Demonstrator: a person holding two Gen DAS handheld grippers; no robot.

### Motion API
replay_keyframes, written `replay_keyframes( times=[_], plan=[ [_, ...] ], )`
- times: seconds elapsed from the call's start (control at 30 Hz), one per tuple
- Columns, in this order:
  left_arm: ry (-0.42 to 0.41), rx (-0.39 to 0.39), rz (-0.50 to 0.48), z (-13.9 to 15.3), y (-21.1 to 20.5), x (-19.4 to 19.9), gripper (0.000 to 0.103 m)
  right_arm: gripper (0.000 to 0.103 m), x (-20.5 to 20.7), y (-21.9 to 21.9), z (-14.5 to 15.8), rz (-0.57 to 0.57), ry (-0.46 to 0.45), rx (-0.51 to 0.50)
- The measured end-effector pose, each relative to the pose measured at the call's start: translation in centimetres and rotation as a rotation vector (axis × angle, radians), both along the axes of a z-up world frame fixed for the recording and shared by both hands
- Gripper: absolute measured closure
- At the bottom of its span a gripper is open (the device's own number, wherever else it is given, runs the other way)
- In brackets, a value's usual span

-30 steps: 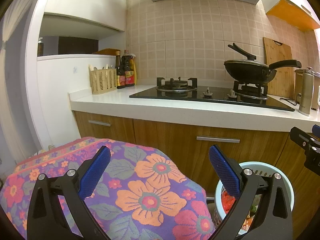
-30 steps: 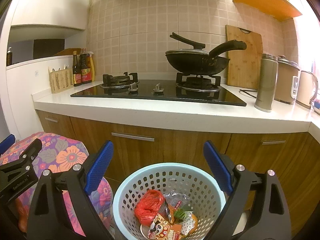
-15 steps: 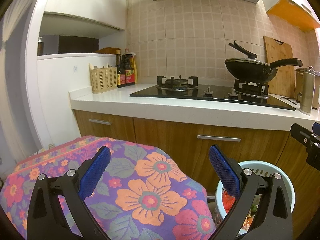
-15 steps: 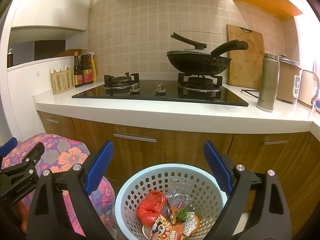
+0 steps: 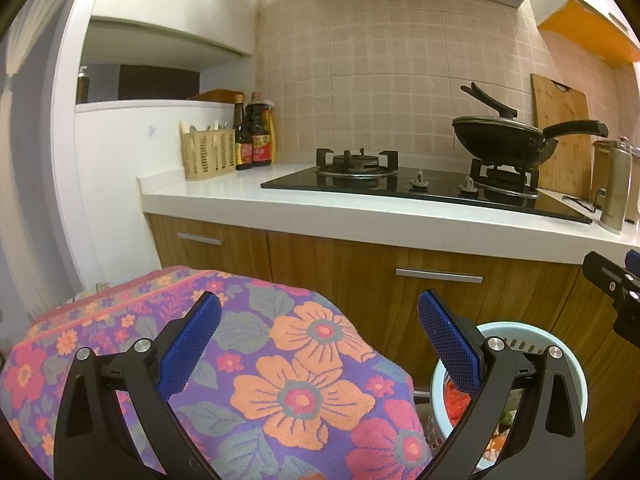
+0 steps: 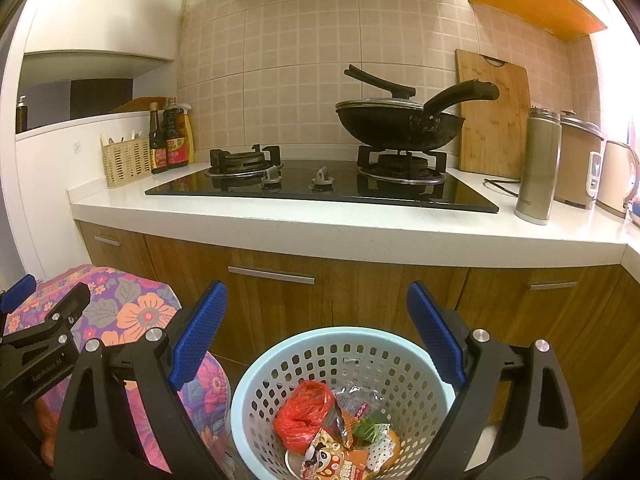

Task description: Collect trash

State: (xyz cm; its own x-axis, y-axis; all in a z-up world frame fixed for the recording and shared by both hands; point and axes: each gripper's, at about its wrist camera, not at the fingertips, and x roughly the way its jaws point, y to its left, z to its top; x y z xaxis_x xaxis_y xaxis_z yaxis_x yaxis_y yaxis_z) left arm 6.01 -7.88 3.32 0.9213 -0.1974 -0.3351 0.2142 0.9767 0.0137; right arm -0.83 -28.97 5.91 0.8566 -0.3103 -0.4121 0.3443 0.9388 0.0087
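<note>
Right wrist view: the right hand-held gripper (image 6: pixel 316 332) has its two blue-padded fingers spread wide and grips nothing. It is positioned directly above a light blue perforated basket (image 6: pixel 280 364) that stands on the floor against the wooden cabinet fronts (image 6: pixel 360 292). The basket contains the trash (image 6: pixel 332 428): a crumpled red plastic bag, printed snack wrappers and a green scrap, all lying at the bottom. At the left edge of this view the left hand-held gripper (image 6: pixel 24 320) shows in part, over a floral cloth (image 6: pixel 136 308) that covers a low object beside the basket. Left wrist view: the left hand-held gripper (image 5: pixel 320 332) is likewise spread wide and empty, with the floral cloth (image 5: pixel 292 372) beneath and between its fingers. The basket (image 5: pixel 576 364) sits to the right of the cloth, partly hidden by the right-side finger; the tip of the right hand-held gripper (image 5: pixel 616 292) enters at the right edge. Above the cabinets runs a white counter (image 6: pixel 320 228) carrying a black glass gas hob (image 6: pixel 312 192). A black lidded wok (image 6: pixel 396 120) rests on the right burner. A wooden cutting board (image 6: pixel 496 116) leans on the tiled wall behind it. A steel flask (image 6: pixel 540 164) stands upright to the right of the hob. Sauce bottles (image 6: pixel 170 140) and a beige utensil holder (image 6: pixel 126 160) stand at the left end of the counter.
</note>
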Motion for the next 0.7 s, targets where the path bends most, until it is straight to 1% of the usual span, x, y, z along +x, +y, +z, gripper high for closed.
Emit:
replay_keyframes(
  times=[0.13,0.23,0.33,0.4,0.57,0.7],
  plan=[
    [0.013,-0.013,-0.002,-0.11,0.26,0.24,0.007,0.016,0.01,0.15,-0.06,0.001,0.001,-0.003],
    [-0.001,0.005,0.013,-0.06,0.08,0.07,0.007,0.016,0.04,0.23,-0.16,0.003,0.004,-0.006],
    [-0.009,0.008,0.008,0.0,-0.04,-0.17,0.007,0.016,0.06,0.2,-0.17,0.003,0.002,-0.005],
    [-0.023,0.021,0.025,0.01,-0.13,-0.35,0.007,0.016,0.08,0.18,-0.24,0.003,0.001,-0.002],
    [0.007,0.006,0.005,0.01,-0.13,-0.16,0.007,0.016,0.2,0.02,-0.39,0.0,0.008,-0.001],
    [0.0,0.006,0.015,0.1,-0.02,-0.21,0.007,0.016,0.06,0.0,-0.43,-0.001,0.009,0.001]
  ],
)
